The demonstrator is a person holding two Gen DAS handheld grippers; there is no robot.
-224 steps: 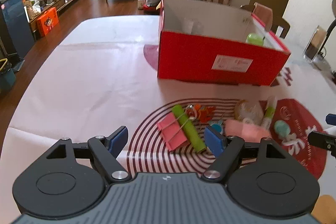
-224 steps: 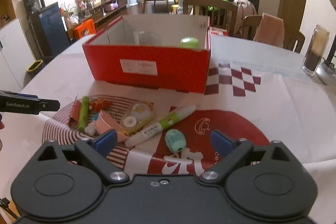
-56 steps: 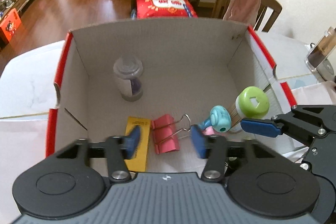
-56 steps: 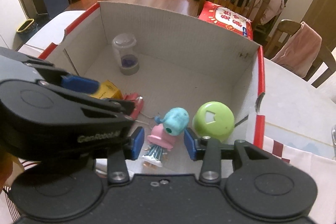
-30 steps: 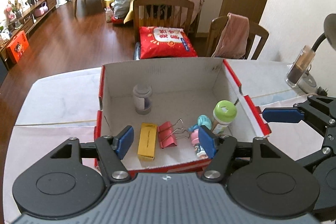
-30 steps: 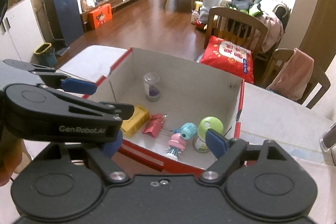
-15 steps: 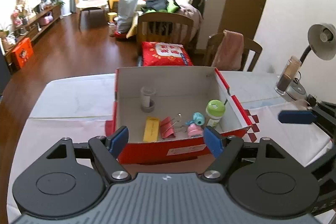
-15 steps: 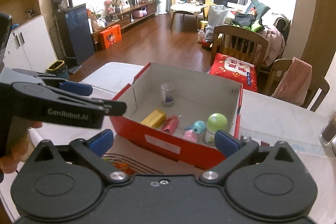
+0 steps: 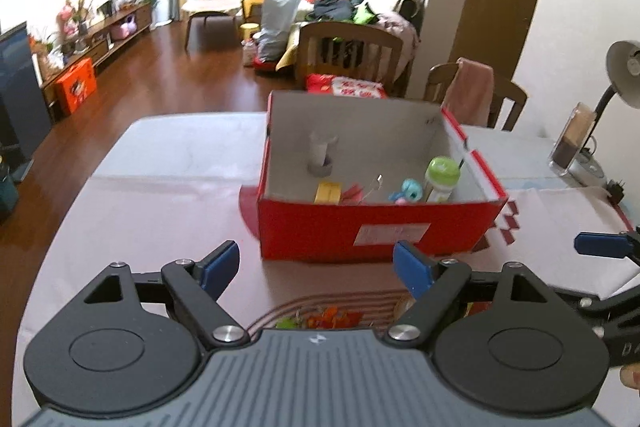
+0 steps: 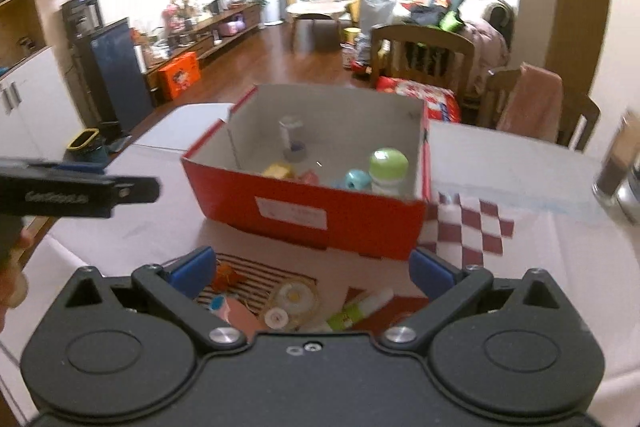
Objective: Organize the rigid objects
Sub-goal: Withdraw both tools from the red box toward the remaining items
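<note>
left gripper (image 9: 316, 265): jaws just widening, empty | right gripper (image 10: 312, 269): spread wide, empty | red box (image 9: 380, 227): holds green-capped bottle (image 9: 440, 177), probably a pink clip (image 9: 352, 191)

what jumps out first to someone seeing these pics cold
The open red cardboard box at table centre, holding a lime-green-capped bottle, a yellow block and a clear jar. Near the cameras, both grippers, left and right, stand open and empty over leftover stationery.
</note>
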